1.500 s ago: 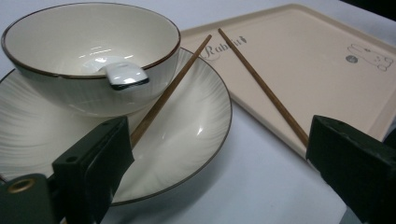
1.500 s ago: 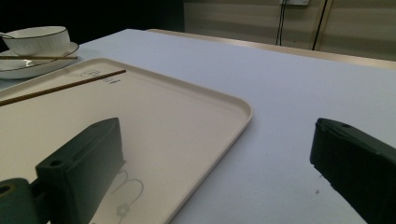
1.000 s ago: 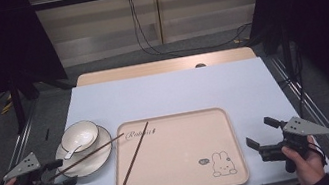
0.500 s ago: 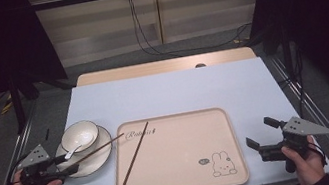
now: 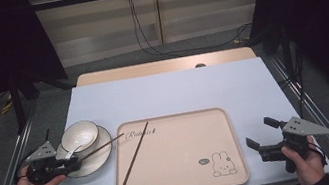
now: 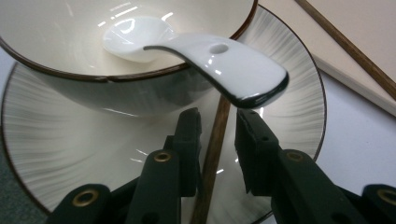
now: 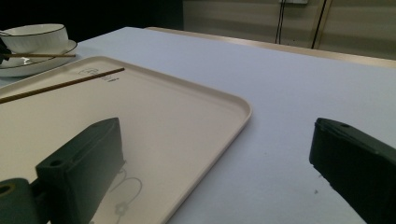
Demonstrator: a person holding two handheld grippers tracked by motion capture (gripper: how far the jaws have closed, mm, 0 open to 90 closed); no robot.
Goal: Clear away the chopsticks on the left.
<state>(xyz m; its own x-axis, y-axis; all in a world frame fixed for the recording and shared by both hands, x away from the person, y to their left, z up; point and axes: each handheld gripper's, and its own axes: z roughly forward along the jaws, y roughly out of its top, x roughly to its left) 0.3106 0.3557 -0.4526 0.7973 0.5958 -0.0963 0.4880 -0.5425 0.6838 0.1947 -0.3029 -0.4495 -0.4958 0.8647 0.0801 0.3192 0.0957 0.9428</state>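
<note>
The left gripper (image 6: 217,122) has moved in from the table edge to the plate (image 6: 56,154) since a moment ago. Its jaws now stand on either side of the near end of a brown chopstick (image 6: 212,154), with a small gap on each side, so they are a little apart and not squeezing yet. I think this means the person is about to pick up that chopstick (it has not been lifted). The chopstick lies flat on the plate and points away toward the tray (image 5: 217,119).

Just past the jaws, a white spoon (image 6: 219,63) sticks out over them. Its handle hangs over the rim of the bowl (image 6: 56,28), and its scoop sits inside the bowl. The bowl stands on the plate.

Farther over, a second chopstick (image 5: 134,157) lies slanted on the tray, well apart from the left gripper.

The right gripper (image 5: 265,137) has not moved. It rests by the tray's right edge, near the little bunny picture (image 5: 222,164), with its jaws spread wide and nothing in them.
</note>
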